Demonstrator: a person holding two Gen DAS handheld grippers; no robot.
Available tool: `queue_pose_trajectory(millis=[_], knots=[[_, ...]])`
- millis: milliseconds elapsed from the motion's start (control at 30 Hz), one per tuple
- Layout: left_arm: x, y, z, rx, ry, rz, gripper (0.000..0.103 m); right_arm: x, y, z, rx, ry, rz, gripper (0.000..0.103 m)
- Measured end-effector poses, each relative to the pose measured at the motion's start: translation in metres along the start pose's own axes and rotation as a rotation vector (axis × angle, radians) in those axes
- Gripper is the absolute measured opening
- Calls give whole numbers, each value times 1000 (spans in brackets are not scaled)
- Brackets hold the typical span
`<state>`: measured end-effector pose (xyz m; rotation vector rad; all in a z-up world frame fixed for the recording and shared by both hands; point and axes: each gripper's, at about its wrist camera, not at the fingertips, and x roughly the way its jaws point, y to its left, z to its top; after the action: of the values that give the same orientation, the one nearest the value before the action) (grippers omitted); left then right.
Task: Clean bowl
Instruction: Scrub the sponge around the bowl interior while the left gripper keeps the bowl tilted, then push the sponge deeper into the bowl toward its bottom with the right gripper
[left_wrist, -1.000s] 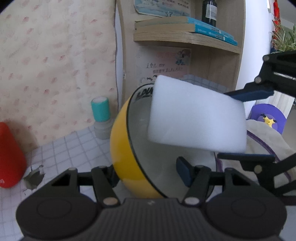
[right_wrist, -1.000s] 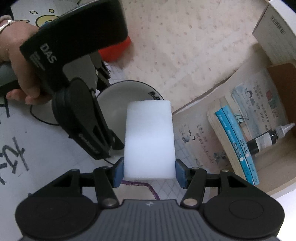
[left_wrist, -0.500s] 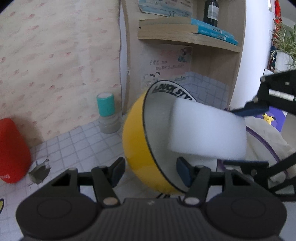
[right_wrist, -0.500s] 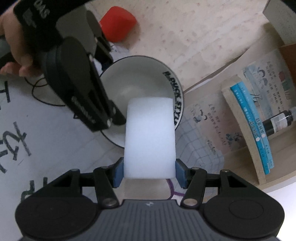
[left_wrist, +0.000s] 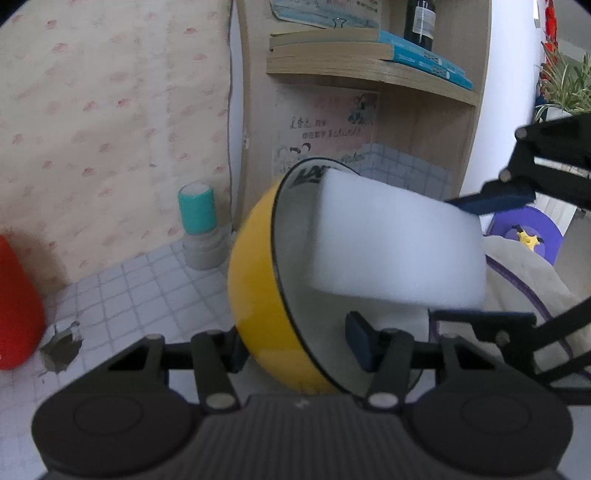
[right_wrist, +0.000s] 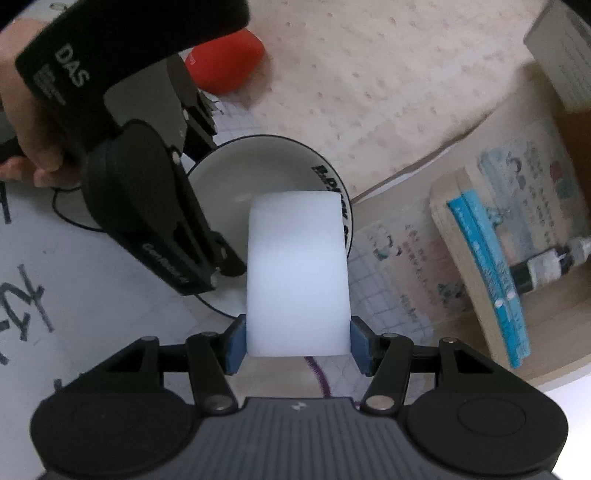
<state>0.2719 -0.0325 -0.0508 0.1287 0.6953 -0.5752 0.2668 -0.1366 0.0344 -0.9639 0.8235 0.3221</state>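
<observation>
Left wrist: bowl (left_wrist: 258, 295) seemingly between claw (left_wrist: 295, 349) fingers.

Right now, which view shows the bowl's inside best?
Right wrist: it looks into the bowl, showing its white inside beyond the sponge. Left wrist sees the bowl side-on, mostly yellow outside, with the sponge covering much of the opening.

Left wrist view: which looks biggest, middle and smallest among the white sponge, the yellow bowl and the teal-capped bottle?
1. yellow bowl and white sponge: about alike; the sponge covers part of the bowl, so I won't rank them.
2. teal-capped bottle: smallest, though it stands farther back.
</observation>
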Motion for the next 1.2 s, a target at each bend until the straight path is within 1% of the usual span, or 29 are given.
queue_pose_trajectory(millis=[133,233,367,467,667,933,1067,1200], knots=[[1,-1,0,5,-1,3,51,3,2,-8,-23,35,10,55],[1,-1,-1,6,-1,5,51,2,3,-9,-26,28,11,55],[0,-1,-2,11,0,7,51,0,1,-3,5,-1,-13,55],[-1,-1,-3,14,2,10,51,0,4,-2,6,0,-5,55],[-4,3,-6,2,3,16,51,5,13,-11,9,28,20,55],[-9,4,-10,-6,4,22,51,1,9,-2,60,13,-29,55],[-12,4,-13,-11,1,27,51,5,16,-1,57,32,3,55],[-14,4,-14,-12,1,30,51,5,17,-4,82,24,16,56]])
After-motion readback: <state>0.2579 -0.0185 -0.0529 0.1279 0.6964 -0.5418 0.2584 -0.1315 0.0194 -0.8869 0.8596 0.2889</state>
